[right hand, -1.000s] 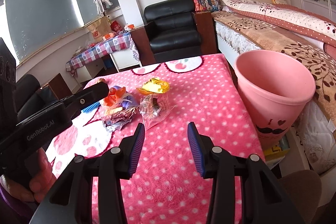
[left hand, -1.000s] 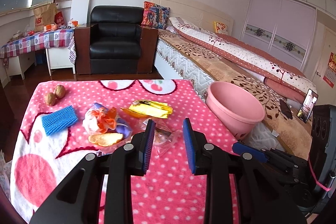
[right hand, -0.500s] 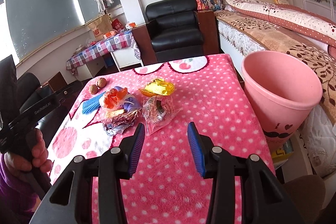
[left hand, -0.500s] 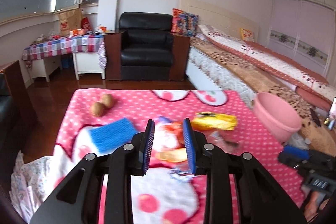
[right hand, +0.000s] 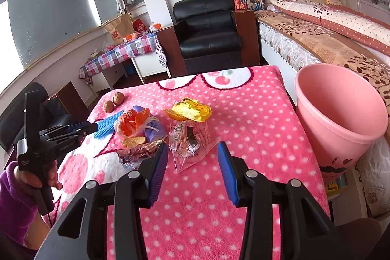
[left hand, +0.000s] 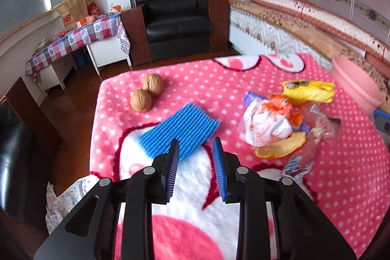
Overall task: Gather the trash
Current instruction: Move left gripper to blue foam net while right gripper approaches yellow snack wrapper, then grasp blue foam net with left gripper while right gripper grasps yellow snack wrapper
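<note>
Trash lies on the pink dotted blanket (right hand: pixel 243 113): a clear plastic bag (right hand: pixel 190 140), a yellow wrapper (right hand: pixel 192 110), an orange-and-white wrapper (right hand: pixel 134 120) on a purple one, and a peel piece (right hand: pixel 134 141). The pink bin (right hand: pixel 341 118) stands off the table's right edge. My right gripper (right hand: pixel 192 157) is open and empty, just in front of the clear bag. My left gripper (left hand: pixel 196 150) is open and empty, just short of a blue ribbed sponge (left hand: pixel 179 134). The wrapper pile (left hand: pixel 268 126) lies to its right. The left gripper also shows in the right wrist view (right hand: pixel 80 128).
Two walnuts (left hand: pixel 147 91) sit at the table's far left. Beyond the table stand a black armchair (right hand: pixel 209 35), a bed (right hand: pixel 329 33) on the right and a checked side table (right hand: pixel 121 52) on the left. Cloth (left hand: pixel 65 199) lies on the floor left of the table.
My left gripper swung left from the clear bag and wrappers to the blue sponge, and its jaws narrowed a little. My right gripper moved slightly forward toward the clear bag.
</note>
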### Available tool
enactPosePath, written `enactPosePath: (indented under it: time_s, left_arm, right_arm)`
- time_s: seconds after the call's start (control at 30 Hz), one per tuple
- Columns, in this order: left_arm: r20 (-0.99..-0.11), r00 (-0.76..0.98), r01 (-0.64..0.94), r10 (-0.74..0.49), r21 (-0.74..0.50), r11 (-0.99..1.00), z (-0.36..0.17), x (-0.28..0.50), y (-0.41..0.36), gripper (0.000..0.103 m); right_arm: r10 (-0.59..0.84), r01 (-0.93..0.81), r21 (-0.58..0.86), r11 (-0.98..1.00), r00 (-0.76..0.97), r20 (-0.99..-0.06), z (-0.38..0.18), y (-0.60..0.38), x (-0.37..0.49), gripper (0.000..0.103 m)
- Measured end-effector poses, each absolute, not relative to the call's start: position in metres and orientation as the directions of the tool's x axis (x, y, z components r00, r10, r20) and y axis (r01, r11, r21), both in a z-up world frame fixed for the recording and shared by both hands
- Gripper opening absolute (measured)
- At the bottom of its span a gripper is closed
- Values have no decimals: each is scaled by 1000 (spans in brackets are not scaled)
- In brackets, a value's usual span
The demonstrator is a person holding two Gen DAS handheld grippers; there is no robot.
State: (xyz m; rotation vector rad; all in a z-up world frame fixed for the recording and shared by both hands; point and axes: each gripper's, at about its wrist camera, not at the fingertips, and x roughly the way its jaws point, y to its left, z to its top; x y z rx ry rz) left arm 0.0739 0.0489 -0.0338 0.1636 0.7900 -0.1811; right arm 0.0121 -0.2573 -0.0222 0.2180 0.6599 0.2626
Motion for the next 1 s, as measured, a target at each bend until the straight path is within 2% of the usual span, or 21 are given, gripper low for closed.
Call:
enactPosePath:
  time_s: [0.2, 0.53, 0.6, 0.63, 0.7, 1.0]
  left_arm:
    - [-768, 640, 228, -37, 143, 963, -58, 97, 51, 28]
    - [-768, 640, 238, -19, 175, 956, -65, 103, 52, 28]
    - [-762, 647, 233, -5, 191, 954, -64, 103, 50, 13]
    - [-760, 650, 232, -6, 190, 954, -64, 102, 50, 10]
    - [-756, 654, 226, -16, 175, 958, -59, 100, 52, 6]
    - [-708, 696, 173, -115, 10, 985, -16, 76, 65, 5]
  right_arm:
    - [313, -163, 295, 942, 747, -586, -27, -259, 26, 42]
    - [344, -183, 318, 930, 737, -582, -23, -256, 61, 43]
    - [355, -195, 321, 927, 735, -578, -21, -254, 68, 49]
    - [358, -199, 321, 926, 735, -576, -20, -254, 71, 50]
    - [363, -209, 318, 925, 732, -577, -18, -251, 78, 51]
    - [347, -206, 289, 935, 702, -622, -27, -238, 113, 52]
